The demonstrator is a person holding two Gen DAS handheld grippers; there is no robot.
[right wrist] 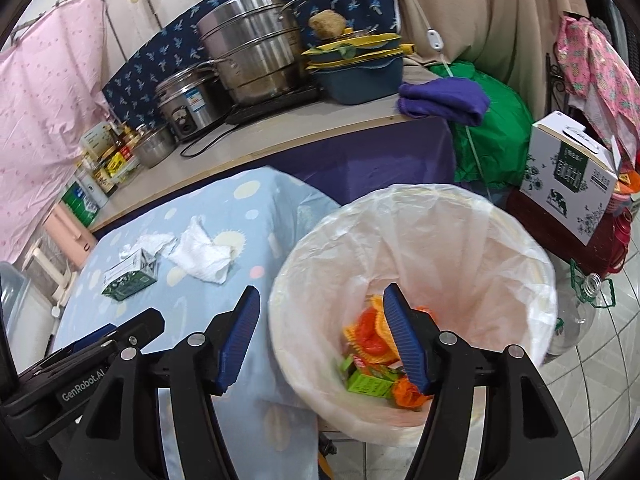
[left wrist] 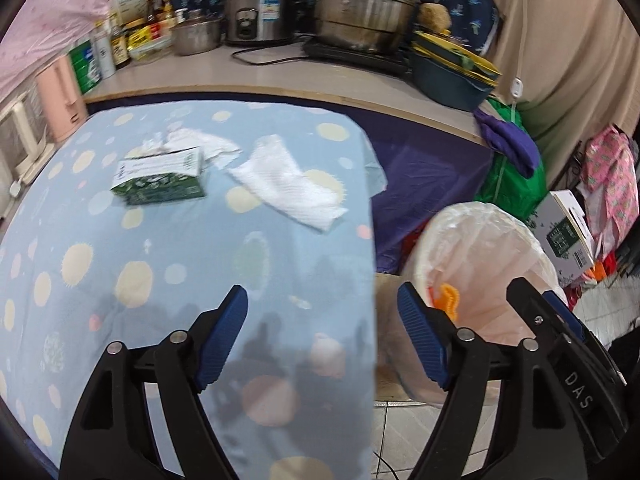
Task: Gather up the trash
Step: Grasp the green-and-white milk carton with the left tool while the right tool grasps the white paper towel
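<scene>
A green and white carton [left wrist: 160, 178] lies on the blue spotted tablecloth [left wrist: 120, 280], with crumpled white paper towels [left wrist: 288, 182] beside and behind it. They also show in the right wrist view, the carton [right wrist: 130, 276] and the towels [right wrist: 202, 256]. A trash bin lined with a pale plastic bag [right wrist: 420, 276] stands right of the table and holds orange, red and green wrappers [right wrist: 372, 356]. My left gripper [left wrist: 322, 340] is open and empty over the table's right edge. My right gripper [right wrist: 320, 344] is open and empty above the bin's left rim.
A counter [left wrist: 280, 76] behind the table carries steel pots [left wrist: 360, 4], a rice cooker [left wrist: 260, 12], bottles and a blue basin [left wrist: 452, 80]. A green bag [right wrist: 492, 136], a white carton box [right wrist: 568, 176] and a plastic bottle [right wrist: 580, 312] stand near the bin on the tiled floor.
</scene>
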